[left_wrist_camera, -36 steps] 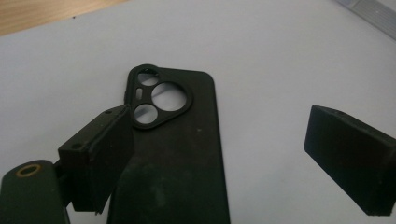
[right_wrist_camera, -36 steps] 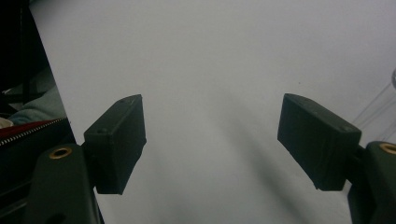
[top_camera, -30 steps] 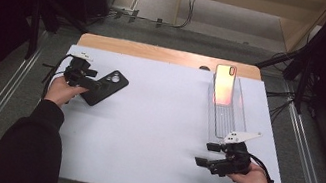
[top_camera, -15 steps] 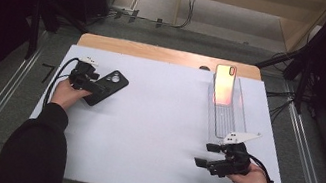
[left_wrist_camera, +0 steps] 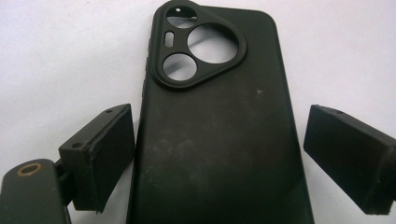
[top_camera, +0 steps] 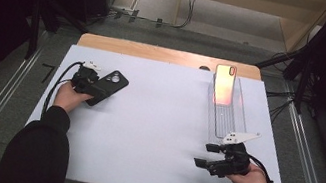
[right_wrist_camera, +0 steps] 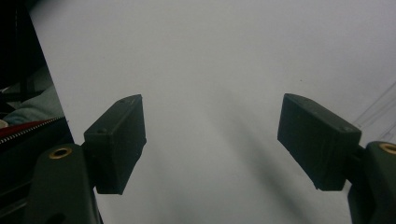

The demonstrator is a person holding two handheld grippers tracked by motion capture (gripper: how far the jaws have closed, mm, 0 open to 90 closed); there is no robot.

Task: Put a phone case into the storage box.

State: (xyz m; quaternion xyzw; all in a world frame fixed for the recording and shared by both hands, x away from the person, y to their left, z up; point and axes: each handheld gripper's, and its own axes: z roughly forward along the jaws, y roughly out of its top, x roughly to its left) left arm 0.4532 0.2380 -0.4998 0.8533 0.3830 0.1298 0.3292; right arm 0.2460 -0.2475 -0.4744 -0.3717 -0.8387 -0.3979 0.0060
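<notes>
A black phone case (top_camera: 113,81) lies back up on the white table (top_camera: 160,121) at the far left. My left gripper (top_camera: 92,88) stands open around the case's near end. In the left gripper view the case (left_wrist_camera: 219,121) lies between the jaws; the left jaw sits close against its edge, the right jaw stands apart. A phone (top_camera: 223,84) with a glowing orange-pink face leans upright at the far end of a clear tray (top_camera: 227,120) on the right. My right gripper (top_camera: 205,155) rests open near the front right, in front of the tray, with nothing between its fingers (right_wrist_camera: 116,140).
A wooden strip (top_camera: 157,52) borders the table's far edge. Metal rails (top_camera: 306,157) run along both sides on the floor. Cables trail from each gripper. Bare white surface lies between the two hands.
My left gripper has slid right and forward along the case, so its jaws now straddle it. The right gripper has stayed put.
</notes>
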